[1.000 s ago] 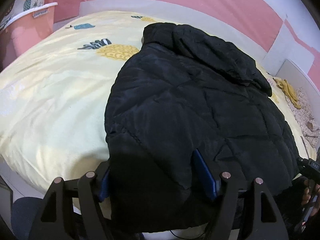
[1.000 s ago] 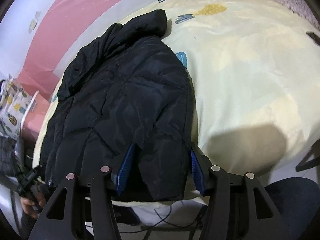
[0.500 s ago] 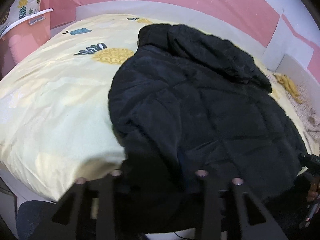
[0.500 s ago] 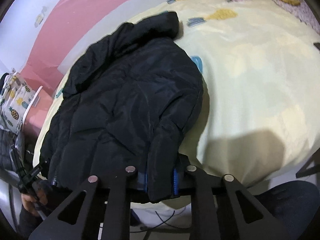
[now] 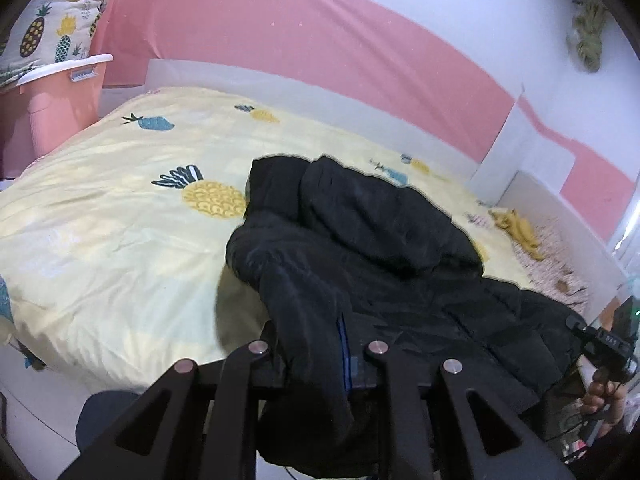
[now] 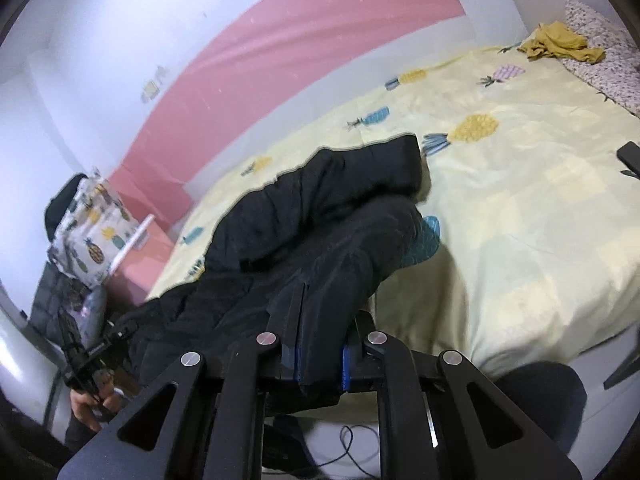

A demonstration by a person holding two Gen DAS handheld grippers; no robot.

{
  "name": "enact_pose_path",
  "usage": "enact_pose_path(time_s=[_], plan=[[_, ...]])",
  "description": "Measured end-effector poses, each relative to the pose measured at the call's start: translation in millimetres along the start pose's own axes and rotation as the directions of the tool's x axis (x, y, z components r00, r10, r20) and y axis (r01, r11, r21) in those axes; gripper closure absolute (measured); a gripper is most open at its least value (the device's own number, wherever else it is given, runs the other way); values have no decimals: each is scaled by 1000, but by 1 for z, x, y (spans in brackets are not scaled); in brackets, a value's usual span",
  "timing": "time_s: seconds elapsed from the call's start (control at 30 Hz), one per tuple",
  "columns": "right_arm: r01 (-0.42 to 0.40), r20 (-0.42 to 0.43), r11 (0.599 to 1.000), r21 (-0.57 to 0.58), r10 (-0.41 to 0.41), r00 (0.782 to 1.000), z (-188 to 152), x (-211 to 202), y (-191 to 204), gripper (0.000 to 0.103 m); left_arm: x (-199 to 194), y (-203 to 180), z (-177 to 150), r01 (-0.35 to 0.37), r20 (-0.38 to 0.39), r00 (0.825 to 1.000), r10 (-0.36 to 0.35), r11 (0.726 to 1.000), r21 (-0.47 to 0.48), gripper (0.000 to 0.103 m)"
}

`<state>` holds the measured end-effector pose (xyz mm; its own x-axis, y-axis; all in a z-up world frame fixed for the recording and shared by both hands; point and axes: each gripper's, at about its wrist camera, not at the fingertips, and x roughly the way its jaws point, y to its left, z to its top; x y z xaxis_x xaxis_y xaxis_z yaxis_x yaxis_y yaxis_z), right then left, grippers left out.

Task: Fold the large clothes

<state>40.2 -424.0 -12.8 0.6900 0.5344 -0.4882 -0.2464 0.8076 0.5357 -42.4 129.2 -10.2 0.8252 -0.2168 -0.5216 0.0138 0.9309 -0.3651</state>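
A black quilted hooded jacket (image 5: 372, 240) lies on a yellow pineapple-print bed (image 5: 120, 216), hood toward the far wall. My left gripper (image 5: 316, 344) is shut on the jacket's hem at its left corner and holds it raised off the bed. My right gripper (image 6: 320, 344) is shut on the jacket's hem (image 6: 320, 300) at the other corner, also raised. The jacket (image 6: 304, 216) sags between the two grips. The fingertips are buried in the fabric.
A pink tub (image 5: 52, 100) with a pineapple-print cloth stands left of the bed. A yellow garment (image 5: 516, 228) lies on a speckled cover at the far right; it also shows in the right wrist view (image 6: 560, 42). A dark flat object (image 6: 630, 156) lies on the bed.
Both grippers closed on the jacket's bottom hem and lifted it off the bed. The lower part of the jacket has risen and bunched toward the hood.
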Motion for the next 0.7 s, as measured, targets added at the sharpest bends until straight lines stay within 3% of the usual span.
enact_pose_path(time_s=[0.4,0.7], plan=[[-47,146,997,-56,55,988,12,-64,37,90,-68,-2,22,74,112,991,-73,997,-2,86],[-74,181,997,-20,77,980,36,-44,24,90,-46,-4,44,117,141,984,-111,993,-30,86]])
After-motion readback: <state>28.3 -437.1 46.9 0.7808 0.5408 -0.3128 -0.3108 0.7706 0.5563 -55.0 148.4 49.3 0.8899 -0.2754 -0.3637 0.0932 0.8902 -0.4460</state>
